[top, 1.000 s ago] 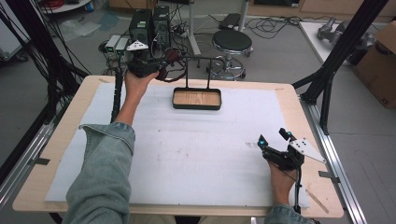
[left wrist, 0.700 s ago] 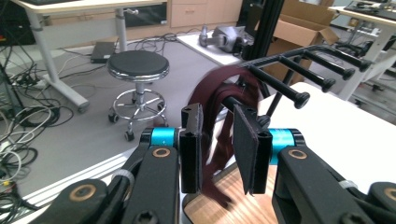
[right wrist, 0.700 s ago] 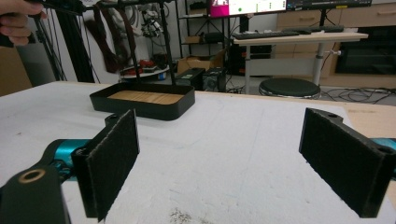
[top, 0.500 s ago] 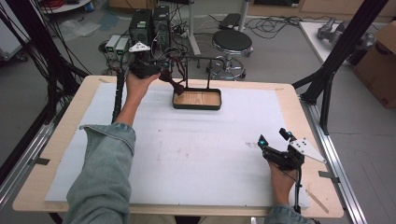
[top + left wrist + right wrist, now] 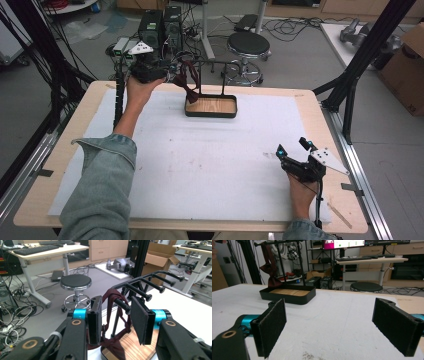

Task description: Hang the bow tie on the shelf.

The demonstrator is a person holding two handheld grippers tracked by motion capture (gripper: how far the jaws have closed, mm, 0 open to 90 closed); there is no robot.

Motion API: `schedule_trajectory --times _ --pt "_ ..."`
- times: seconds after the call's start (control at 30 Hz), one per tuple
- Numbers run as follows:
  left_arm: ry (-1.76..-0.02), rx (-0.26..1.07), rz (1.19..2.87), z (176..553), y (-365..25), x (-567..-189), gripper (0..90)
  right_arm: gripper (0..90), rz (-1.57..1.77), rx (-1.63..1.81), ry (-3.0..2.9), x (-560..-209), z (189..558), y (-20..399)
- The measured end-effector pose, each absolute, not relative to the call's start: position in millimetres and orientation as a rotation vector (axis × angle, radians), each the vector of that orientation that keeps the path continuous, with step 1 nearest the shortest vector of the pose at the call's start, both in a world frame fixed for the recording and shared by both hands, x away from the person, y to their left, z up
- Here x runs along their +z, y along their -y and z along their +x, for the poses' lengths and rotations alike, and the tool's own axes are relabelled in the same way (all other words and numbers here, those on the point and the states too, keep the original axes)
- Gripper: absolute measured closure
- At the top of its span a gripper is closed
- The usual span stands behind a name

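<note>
Denim sleeve (image 5: 102, 190); black tools (teal-barrelled, felt-like pads).

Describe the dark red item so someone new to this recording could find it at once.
At the table's far edge stands a black rack with a wood-floored tray and a row of pegs. The dark red band hangs from the peg nearest the left gripper; it is the only red, soft thing there.

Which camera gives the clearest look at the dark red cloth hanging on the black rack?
The left gripper view: the dark red cloth hangs close, draped over a peg. The high view and right gripper view show it small, farther off.
</note>
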State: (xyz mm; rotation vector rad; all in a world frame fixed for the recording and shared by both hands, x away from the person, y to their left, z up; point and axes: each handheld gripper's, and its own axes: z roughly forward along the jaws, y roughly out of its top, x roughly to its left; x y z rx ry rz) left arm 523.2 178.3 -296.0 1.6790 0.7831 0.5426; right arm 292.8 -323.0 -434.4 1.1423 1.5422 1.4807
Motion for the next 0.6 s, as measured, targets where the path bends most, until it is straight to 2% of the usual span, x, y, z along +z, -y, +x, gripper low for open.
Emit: schedule_trajectory --times 0.27,0.6 --pt "-0.750 0.554 1.669 506.4 -188.9 -286.9 56.8 11.2 1.144 1.481 -1.540 -434.4 292.7 323.3" --pt "-0.758 0.574 1.631 485.3 -206.7 -275.5 45.3 11.2 1.145 1.480 -1.538 -434.4 292.7 323.2"
